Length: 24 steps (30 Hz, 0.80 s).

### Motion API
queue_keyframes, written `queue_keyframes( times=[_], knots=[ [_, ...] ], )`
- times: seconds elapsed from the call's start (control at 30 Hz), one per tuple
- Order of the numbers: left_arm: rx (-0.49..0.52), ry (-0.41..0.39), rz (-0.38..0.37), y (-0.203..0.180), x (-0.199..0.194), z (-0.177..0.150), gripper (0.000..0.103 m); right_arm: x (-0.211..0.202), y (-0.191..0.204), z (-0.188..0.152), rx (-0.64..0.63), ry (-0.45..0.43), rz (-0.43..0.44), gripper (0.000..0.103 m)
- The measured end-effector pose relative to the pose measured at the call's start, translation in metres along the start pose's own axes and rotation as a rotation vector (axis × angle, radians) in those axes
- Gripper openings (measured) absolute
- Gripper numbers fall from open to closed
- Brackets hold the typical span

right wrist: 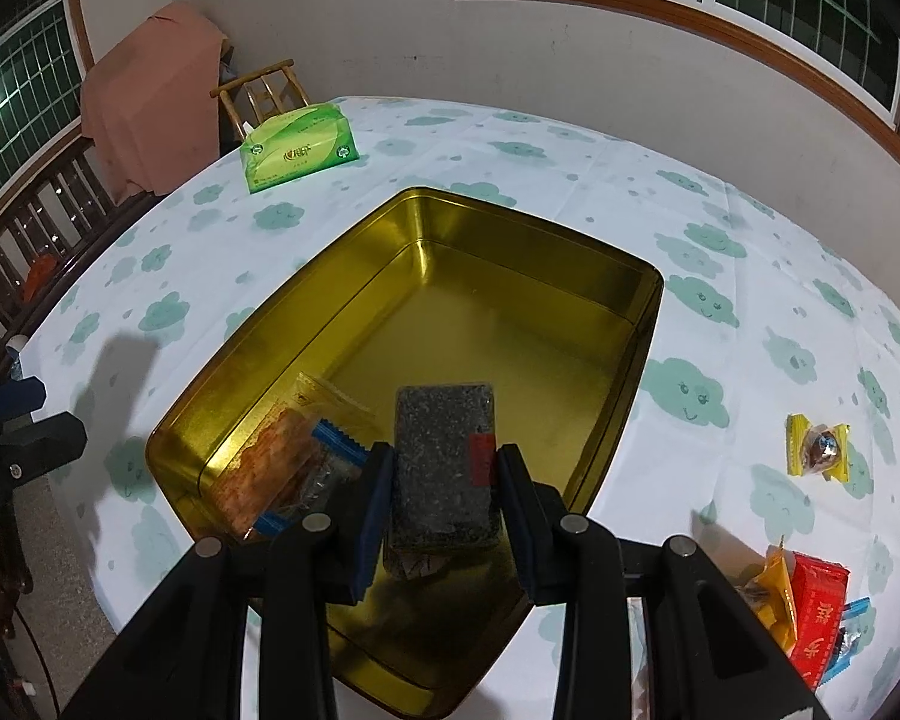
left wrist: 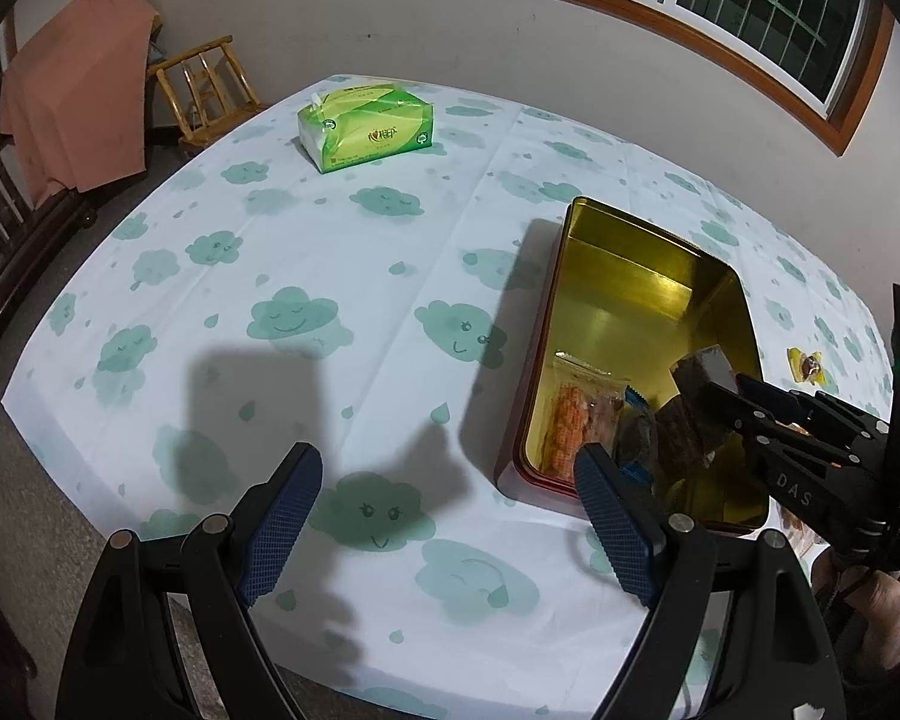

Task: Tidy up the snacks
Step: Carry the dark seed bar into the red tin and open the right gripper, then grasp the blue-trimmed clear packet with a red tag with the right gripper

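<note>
A gold-lined tin box (right wrist: 642, 324) with a dark red outside (left wrist: 525, 396) stands open on the table. Inside lie an orange cracker pack (right wrist: 276, 468) and a blue-edged wrapper (right wrist: 342, 441). My right gripper (right wrist: 444, 474) is shut on a dark speckled snack bar (right wrist: 444, 450) and holds it over the near end of the box; it shows in the left wrist view (left wrist: 699, 375) too. My left gripper (left wrist: 450, 510) is open and empty, above the tablecloth just left of the box.
A green tissue pack (left wrist: 366, 126) lies at the far side of the table. A yellow-wrapped sweet (right wrist: 816, 444) and a pile of red, orange and blue snack packs (right wrist: 810, 612) lie right of the box. Wooden chairs (left wrist: 204, 90) stand beyond the table.
</note>
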State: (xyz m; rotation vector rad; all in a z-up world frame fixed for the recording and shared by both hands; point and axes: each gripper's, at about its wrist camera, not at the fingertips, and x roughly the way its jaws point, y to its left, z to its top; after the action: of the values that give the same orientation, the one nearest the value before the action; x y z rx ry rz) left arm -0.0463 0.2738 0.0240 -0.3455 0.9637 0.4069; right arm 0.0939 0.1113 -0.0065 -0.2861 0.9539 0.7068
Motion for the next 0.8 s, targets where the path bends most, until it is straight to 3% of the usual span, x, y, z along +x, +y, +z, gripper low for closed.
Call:
queue_keyframes(
  times=[0.23, 0.53, 0.8],
  knots=[
    [0.004, 0.006, -0.003, -0.008, 0.000, -0.006, 0.083, -0.001, -0.006, 0.000, 0.018, -0.002, 0.007, 0.037],
    [0.019, 0.008, -0.009, -0.016, -0.005, -0.010, 0.083, -0.007, -0.004, -0.001, 0.003, -0.018, 0.009, 0.050],
    [0.057, 0.007, -0.028, -0.037, -0.007, -0.012, 0.083, -0.024, -0.013, -0.007, 0.015, -0.043, 0.010, 0.051]
  ],
)
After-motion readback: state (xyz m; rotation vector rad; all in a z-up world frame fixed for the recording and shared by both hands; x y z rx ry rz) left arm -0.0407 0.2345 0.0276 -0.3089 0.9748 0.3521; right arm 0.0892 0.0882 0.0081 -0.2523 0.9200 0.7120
